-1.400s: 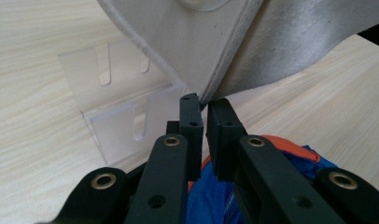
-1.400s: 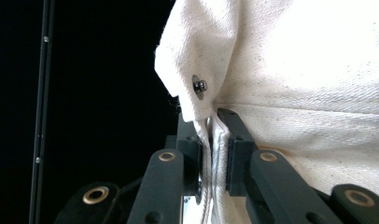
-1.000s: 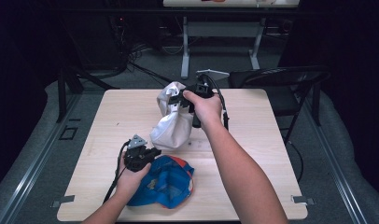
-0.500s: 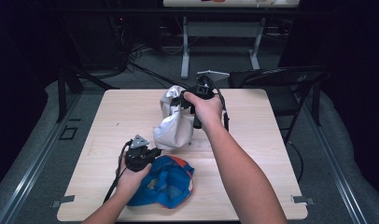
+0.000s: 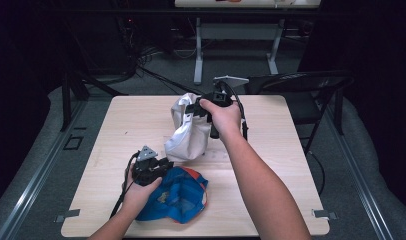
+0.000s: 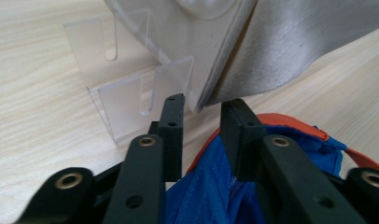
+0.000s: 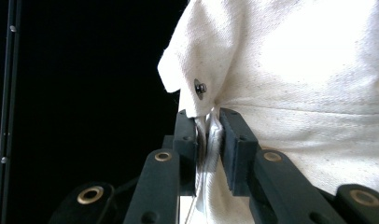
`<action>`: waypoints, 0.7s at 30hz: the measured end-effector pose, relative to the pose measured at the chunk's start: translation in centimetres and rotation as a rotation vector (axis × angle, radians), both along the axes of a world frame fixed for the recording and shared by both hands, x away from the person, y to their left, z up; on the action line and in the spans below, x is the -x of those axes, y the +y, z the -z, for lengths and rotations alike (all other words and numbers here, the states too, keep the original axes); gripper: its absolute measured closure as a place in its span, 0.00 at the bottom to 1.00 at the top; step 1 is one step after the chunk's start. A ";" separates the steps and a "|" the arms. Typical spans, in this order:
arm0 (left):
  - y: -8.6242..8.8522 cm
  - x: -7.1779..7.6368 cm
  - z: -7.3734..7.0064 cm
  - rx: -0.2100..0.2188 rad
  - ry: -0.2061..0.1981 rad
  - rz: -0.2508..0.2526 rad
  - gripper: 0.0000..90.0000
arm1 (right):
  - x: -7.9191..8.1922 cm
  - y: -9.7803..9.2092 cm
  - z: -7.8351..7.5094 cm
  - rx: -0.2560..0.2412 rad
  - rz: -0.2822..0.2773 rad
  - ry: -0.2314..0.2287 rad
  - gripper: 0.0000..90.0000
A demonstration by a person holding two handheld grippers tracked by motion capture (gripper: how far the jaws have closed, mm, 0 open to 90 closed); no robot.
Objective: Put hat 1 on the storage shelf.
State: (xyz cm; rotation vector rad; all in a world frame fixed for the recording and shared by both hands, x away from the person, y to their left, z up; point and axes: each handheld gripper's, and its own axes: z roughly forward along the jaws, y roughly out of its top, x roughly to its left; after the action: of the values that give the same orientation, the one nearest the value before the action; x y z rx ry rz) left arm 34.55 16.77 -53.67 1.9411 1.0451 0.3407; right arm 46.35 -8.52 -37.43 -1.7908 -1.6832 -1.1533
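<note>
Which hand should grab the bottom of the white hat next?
Probably the left. The left gripper is open, its fingers right under the white hat. The right gripper already pinches it.

Your wooden table (image 5: 116,130) has a blue cap (image 5: 178,197) lying on it near you, a white cap (image 5: 188,137) (partly lifted), and a clear stand (image 6: 127,93).

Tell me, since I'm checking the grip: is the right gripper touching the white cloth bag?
Touching. The right gripper view shows the right gripper with both jaws pinched on a fold of the white cloth bag.
</note>
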 end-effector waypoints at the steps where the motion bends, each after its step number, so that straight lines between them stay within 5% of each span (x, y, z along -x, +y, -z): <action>1: 0.0 0.0 0.0 0.000 0.000 0.000 0.76 | 0.0 0.0 -0.1 0.004 -0.002 -0.001 0.85; 16: 3.1 1.9 -0.2 0.041 -0.017 -0.013 0.64 | 0.7 -0.4 -1.1 0.058 -0.019 -0.044 0.79; 21: 4.9 2.9 -0.4 0.040 -0.017 -0.027 0.61 | 1.3 -0.9 -1.8 0.108 -0.010 -0.097 0.76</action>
State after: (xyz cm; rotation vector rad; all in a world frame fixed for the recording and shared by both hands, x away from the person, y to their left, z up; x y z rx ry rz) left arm 31.66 21.64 -53.27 1.8863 1.0605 0.3484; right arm 45.04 -9.43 -35.65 -1.8143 -1.8404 -1.1836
